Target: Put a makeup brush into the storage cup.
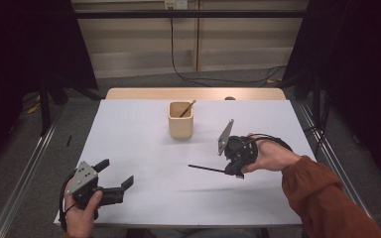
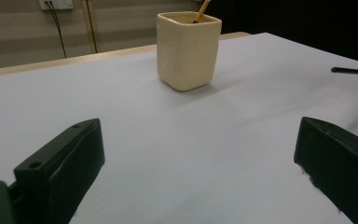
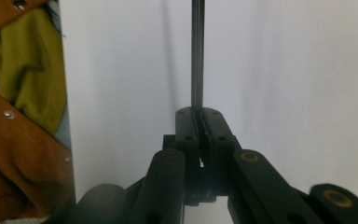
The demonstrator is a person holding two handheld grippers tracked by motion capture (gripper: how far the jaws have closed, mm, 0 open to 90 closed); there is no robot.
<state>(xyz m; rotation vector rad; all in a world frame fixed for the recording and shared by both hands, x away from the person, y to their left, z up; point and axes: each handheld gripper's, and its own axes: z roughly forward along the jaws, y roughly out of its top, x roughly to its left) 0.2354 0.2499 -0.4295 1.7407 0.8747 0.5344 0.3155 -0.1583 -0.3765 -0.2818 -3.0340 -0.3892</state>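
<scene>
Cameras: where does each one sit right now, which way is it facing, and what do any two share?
High view: above the person's side, looking forward and down on the white table; both hands, left gripper, right gripper.
Left gripper view: low over the table, facing the cream cup; own jaws wide apart.
Right gripper view: looks along shut jaws at the thin black rod.
Shared: high and left gripper views both show cup and rod.

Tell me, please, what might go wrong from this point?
The right hand-held gripper pinches the thin black stick by its very end, so it could pivot or slip out. The cream cup stands free with a brown stick leaning inside; a clumsy insertion might tip it.
</scene>
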